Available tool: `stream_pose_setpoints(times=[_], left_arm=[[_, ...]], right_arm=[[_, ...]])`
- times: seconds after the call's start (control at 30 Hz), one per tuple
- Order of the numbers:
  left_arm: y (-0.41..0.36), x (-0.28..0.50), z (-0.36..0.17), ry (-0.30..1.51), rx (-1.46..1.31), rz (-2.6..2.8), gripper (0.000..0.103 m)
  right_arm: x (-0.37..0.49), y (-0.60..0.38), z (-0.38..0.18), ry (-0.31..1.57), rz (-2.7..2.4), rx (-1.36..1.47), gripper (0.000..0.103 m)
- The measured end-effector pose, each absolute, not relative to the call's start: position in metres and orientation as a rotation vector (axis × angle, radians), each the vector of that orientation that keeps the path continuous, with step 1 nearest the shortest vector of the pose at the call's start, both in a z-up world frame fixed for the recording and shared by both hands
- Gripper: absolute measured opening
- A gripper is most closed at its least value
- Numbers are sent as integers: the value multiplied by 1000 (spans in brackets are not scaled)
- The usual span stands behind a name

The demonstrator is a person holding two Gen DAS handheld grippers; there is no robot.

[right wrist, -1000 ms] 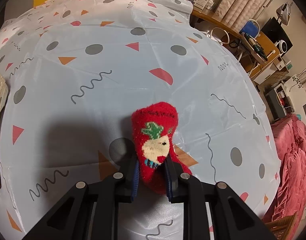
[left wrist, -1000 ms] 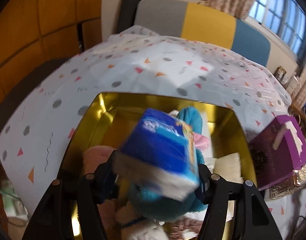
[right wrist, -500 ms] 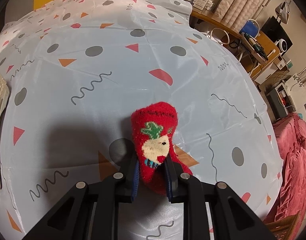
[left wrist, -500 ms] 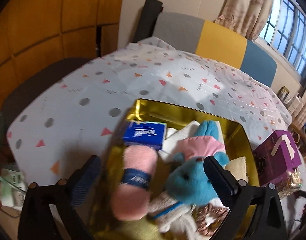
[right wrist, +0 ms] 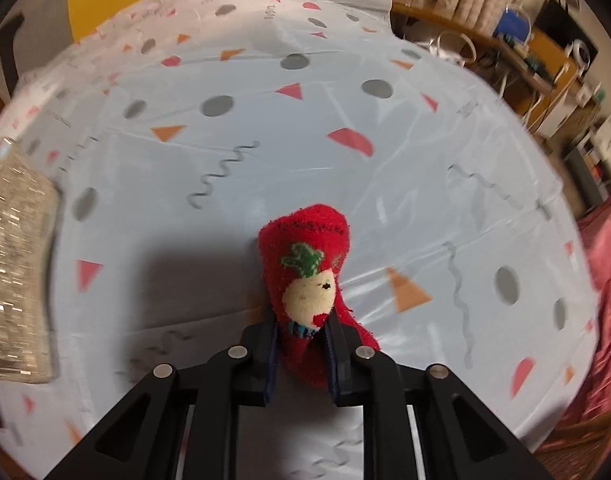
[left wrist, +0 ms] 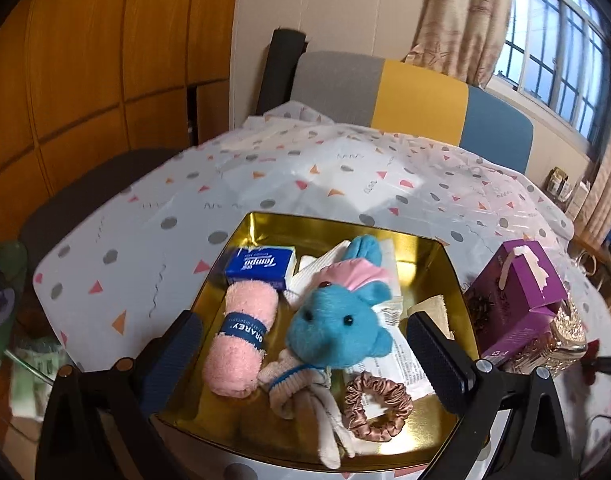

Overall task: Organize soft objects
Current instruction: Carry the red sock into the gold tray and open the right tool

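In the left wrist view a gold tray (left wrist: 337,224) holds a blue tissue pack (left wrist: 261,266), a rolled pink towel (left wrist: 241,340), a blue plush toy (left wrist: 337,328), a pink scrunchie (left wrist: 375,406) and white cloths. My left gripper (left wrist: 305,342) hovers above the tray's near half, wide open, with nothing between its fingers. In the right wrist view a red sock (right wrist: 309,276) with a cream face pattern stands up from the patterned tablecloth (right wrist: 265,100). My right gripper (right wrist: 301,336) has its jaws closing on the sock's lower part, pads pressing both sides.
A purple box (left wrist: 517,300) lies on a glittery gold case (left wrist: 561,340) right of the tray. That glittery case (right wrist: 13,280) sits at the left edge of the right wrist view. A grey, yellow and blue bench back (left wrist: 417,96) stands behind the table; shelves with clutter (right wrist: 537,56) are far right.
My left gripper let the blue tissue pack drop into the tray, opened wide and drew back and up. My right gripper tightened slightly on the red sock and tilted.
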State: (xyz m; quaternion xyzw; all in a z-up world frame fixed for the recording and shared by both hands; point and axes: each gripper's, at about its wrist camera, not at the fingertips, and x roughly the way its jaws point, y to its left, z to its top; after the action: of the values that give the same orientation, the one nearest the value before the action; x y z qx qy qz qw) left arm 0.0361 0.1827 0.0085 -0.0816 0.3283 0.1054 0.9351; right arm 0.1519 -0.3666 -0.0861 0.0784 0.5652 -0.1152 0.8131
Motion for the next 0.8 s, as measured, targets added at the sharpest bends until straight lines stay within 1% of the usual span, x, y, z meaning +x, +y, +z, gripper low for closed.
stream_pose_setpoints(times=[0.07, 0.2, 0.27, 0.8], left_arm=[[178, 34, 7, 670, -150, 221, 103], [175, 33, -1, 704, -176, 210, 103], [173, 34, -4, 730, -188, 205, 103], [144, 35, -12, 781, -144, 177, 103]], right_arm=[[148, -360, -82, 1188, -214, 197, 18], [146, -345, -88, 1198, -215, 132, 18], [146, -342, -85, 1197, -207, 143, 18], [105, -296, -30, 958, -70, 211, 18]])
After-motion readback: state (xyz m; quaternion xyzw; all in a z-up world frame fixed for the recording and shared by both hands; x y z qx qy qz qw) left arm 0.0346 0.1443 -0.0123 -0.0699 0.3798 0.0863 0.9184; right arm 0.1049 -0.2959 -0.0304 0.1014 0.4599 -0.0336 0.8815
